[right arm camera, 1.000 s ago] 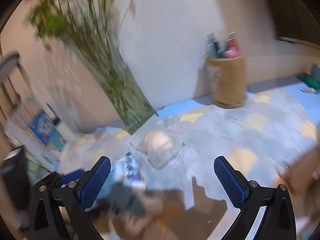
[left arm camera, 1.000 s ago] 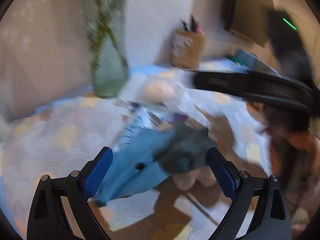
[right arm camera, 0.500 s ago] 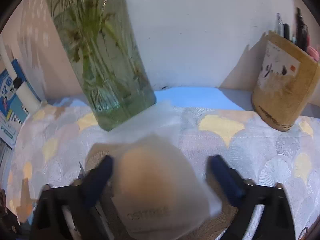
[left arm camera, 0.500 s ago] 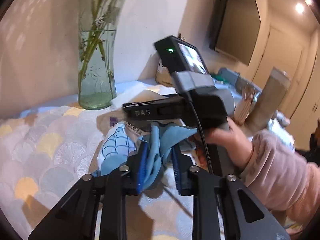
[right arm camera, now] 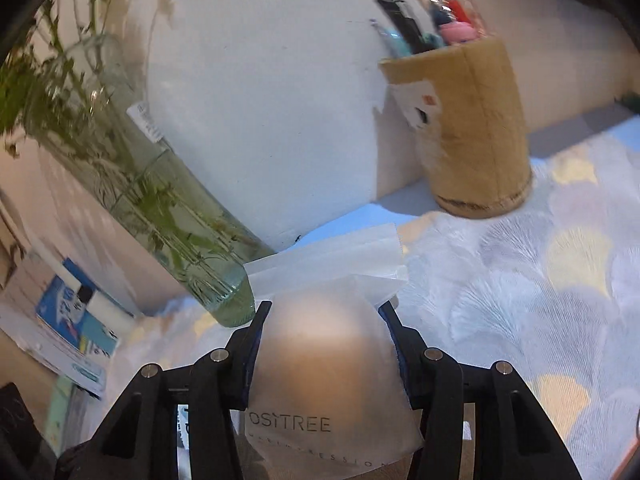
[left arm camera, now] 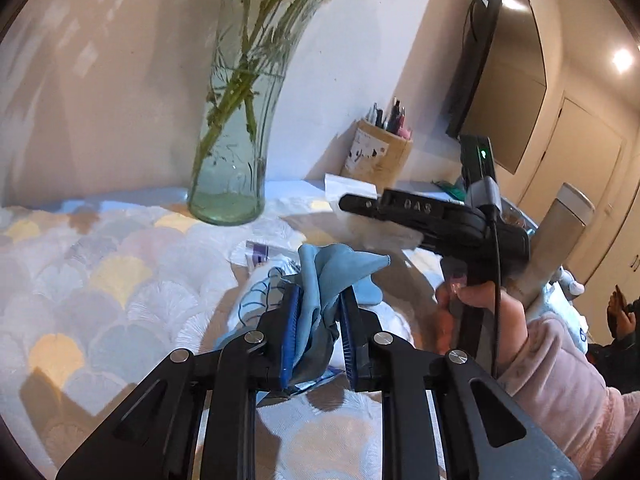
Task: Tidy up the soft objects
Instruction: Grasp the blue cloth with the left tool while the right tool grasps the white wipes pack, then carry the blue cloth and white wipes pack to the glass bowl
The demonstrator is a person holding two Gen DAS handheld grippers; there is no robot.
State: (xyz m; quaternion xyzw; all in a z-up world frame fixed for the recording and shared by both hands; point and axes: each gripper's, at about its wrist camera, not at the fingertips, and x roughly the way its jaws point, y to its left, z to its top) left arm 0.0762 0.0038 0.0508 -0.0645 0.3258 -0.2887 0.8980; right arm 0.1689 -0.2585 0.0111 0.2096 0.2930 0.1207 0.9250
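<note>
The left gripper (left arm camera: 316, 320) is clenched on a bunched blue cloth (left arm camera: 332, 272); its blue pads press the fabric from both sides, and a peak of cloth stands up above the fingertips. Under the cloth lies a white packet with blue line print (left arm camera: 256, 300), resting on the scallop-patterned cover (left arm camera: 100, 280) that drapes the bench.

The right gripper (right arm camera: 324, 320) has just been closing, and a frosted pouch (right arm camera: 328, 360) with a rounded beige pad inside sits between its jaws, both pads against the pouch's sides. The pouch's flat sealed top sticks out past the fingertips toward the far edge of the bench. In the left wrist view this gripper's black body (left arm camera: 436, 220) reaches in from the right, held by a hand (left arm camera: 480, 304) in a pink fleecy sleeve (left arm camera: 560, 380).

Toward the far edge, near the wall, a glass vase (left arm camera: 228, 176) with green stems stands on the cover. Further right along that edge is a tan pen holder (right arm camera: 472, 128) filled with pens. A dark screen (left arm camera: 504, 72) hangs on the wall beyond the bench's right end.
</note>
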